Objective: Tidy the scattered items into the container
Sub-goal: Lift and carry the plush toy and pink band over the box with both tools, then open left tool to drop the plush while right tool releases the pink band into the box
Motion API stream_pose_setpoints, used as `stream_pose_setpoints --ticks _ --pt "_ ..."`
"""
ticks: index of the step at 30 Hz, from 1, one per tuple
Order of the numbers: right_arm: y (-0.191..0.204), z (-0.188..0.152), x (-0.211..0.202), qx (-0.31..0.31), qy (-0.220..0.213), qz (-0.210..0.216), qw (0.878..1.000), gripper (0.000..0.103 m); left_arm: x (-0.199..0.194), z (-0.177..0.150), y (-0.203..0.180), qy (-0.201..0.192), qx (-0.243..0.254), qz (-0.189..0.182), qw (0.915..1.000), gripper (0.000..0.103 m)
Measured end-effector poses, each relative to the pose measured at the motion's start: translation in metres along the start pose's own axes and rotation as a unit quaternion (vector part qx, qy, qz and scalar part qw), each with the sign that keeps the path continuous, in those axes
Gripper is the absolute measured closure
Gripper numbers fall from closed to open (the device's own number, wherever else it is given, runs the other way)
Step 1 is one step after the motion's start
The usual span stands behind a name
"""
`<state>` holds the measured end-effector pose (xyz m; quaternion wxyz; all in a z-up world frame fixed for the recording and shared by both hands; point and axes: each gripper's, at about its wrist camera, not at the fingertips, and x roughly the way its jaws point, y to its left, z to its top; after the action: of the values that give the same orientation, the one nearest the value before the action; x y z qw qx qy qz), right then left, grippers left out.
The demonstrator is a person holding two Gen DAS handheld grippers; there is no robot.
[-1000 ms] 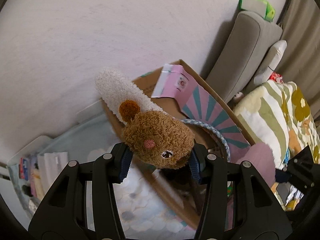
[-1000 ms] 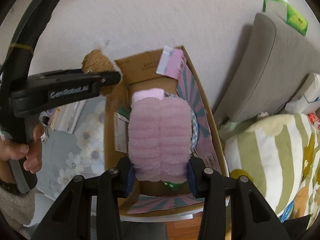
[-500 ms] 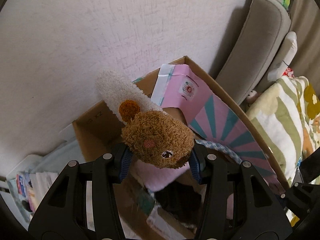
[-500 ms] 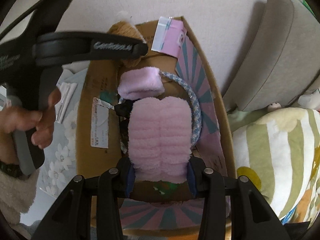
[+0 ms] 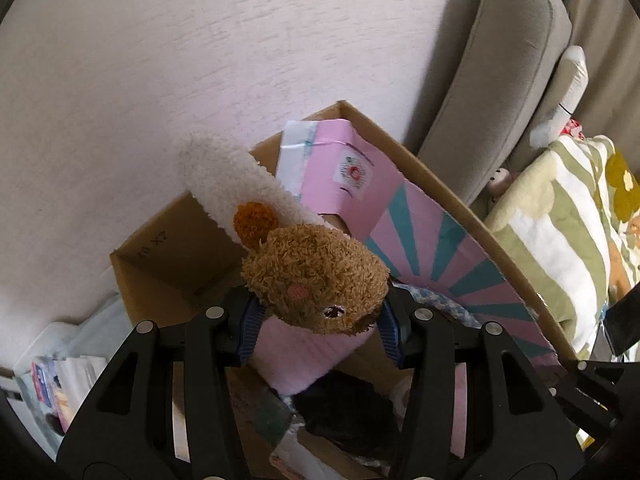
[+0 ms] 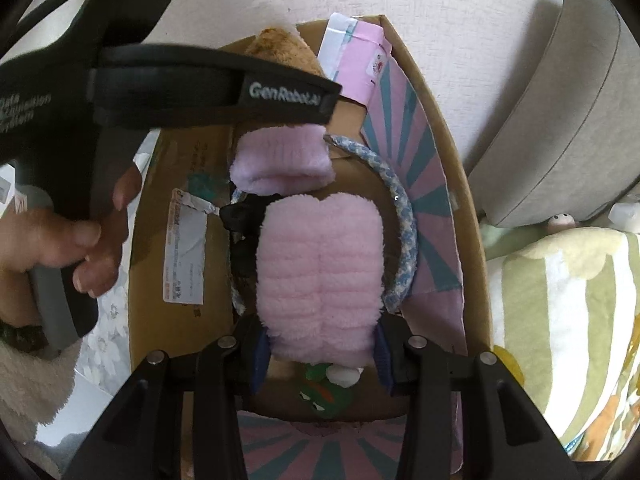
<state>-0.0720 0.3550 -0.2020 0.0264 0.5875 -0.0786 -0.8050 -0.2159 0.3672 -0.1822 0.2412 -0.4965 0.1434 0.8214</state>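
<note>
Soft, even daylight fills both views, bright on the wall (image 5: 200,60) beyond the fingers and free of glare. Shade pools inside the cardboard box (image 6: 452,184) below the fingers. Fisheye distortion bends straight edges, and black vignetting darkens the corners. In the right wrist view, the left gripper (image 6: 224,92) up-left of the fingers looks slightly blurred; the fingers (image 5: 248,328) themselves stay sharp.

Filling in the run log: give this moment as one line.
left gripper: shut on brown plush toy | right gripper: shut on pink fleece slipper | both over open cardboard box
</note>
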Motion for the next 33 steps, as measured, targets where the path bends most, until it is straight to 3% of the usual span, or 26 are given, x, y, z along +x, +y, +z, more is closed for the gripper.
stream_pose_setpoints --ticks 8,11,14,16,18,33 --pt "-0.001 0.001 -0.006 0.006 -0.007 0.005 1.0 0.064 -0.003 0.001 -0.004 0.002 0.011 -0.009 0.9999 0.057" --pt "0.0 0.003 -0.007 0.008 -0.009 0.003 1.0 0.064 -0.001 0.002 -0.005 0.006 0.015 -0.01 0.9998 0.053" --pt "-0.002 0.003 -0.009 0.016 -0.015 0.008 1.0 0.063 -0.003 0.001 -0.009 0.01 0.016 -0.008 0.9998 0.037" --pt "-0.002 0.003 -0.011 0.021 -0.017 0.016 1.0 0.06 -0.004 0.0 -0.008 0.012 0.015 -0.005 0.9998 0.016" --pt "0.002 0.002 -0.015 0.016 -0.022 0.017 0.999 0.057 -0.012 0.0 -0.006 0.005 0.016 -0.007 0.9998 0.009" --pt "0.021 -0.008 -0.046 0.011 -0.071 -0.007 0.997 0.055 -0.065 -0.004 0.005 -0.034 -0.007 -0.013 0.9993 0.009"
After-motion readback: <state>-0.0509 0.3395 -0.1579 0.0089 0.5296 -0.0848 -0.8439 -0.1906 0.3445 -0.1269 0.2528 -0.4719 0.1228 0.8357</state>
